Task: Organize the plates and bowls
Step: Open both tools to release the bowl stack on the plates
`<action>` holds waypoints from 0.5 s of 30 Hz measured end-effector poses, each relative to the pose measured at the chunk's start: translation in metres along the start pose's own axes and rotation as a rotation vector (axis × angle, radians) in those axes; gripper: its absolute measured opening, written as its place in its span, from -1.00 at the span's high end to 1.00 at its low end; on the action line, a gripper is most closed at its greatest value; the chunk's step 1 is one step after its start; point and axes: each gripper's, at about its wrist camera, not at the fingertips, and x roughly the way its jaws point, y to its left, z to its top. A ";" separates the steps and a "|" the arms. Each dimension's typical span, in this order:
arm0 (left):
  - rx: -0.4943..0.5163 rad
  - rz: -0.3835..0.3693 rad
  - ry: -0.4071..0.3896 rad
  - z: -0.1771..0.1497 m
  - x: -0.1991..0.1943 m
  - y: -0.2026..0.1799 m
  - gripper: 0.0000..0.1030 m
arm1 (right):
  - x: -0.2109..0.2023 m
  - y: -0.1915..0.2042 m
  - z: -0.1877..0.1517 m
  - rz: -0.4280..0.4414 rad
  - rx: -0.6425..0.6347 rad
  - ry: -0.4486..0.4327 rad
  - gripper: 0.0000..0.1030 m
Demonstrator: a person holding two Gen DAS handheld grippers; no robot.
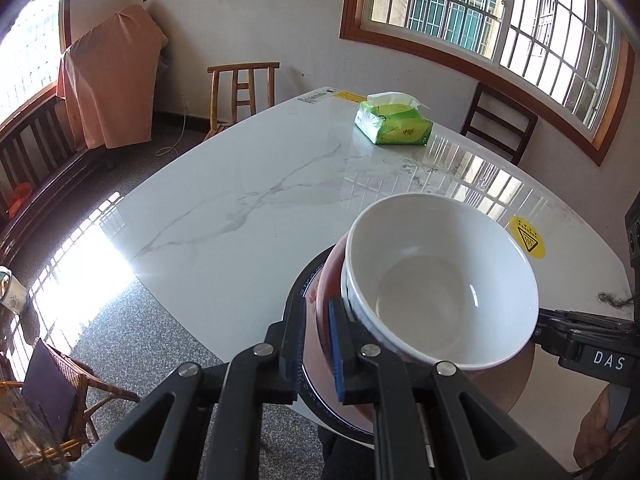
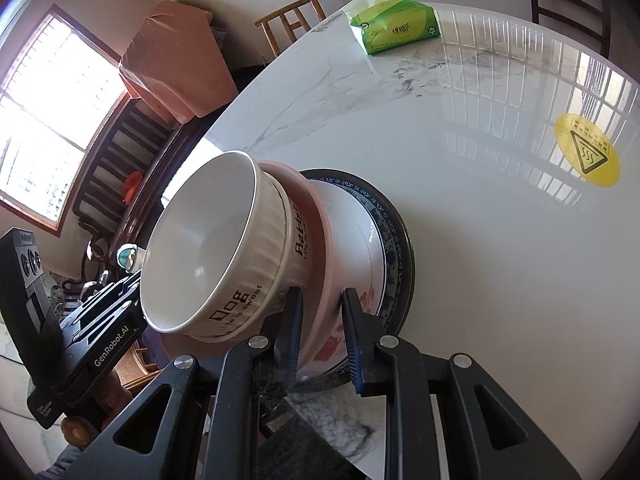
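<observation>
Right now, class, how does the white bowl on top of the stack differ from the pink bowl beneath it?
The white bowl has ribbed sides with black lettering; the pink bowl is smooth with red painted marks. The white bowl is narrower and nests inside the pink bowl, whose rim flares wider around it. Both are stacked on the blue-rimmed plate at the table's edge.

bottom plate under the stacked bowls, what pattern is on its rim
The wide bottom plate has a dark blue rim band with small white motifs, clearest in the right wrist view.
</observation>
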 end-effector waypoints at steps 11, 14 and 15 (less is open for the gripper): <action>-0.003 0.050 -0.169 -0.017 -0.010 0.007 0.29 | -0.009 -0.012 -0.008 -0.007 0.021 -0.188 0.26; -0.012 0.035 -0.187 -0.020 -0.014 0.012 0.20 | -0.017 -0.015 -0.014 0.045 0.049 -0.249 0.06; -0.019 0.028 -0.192 -0.021 -0.015 0.013 0.18 | -0.020 -0.016 -0.016 0.059 0.054 -0.266 0.03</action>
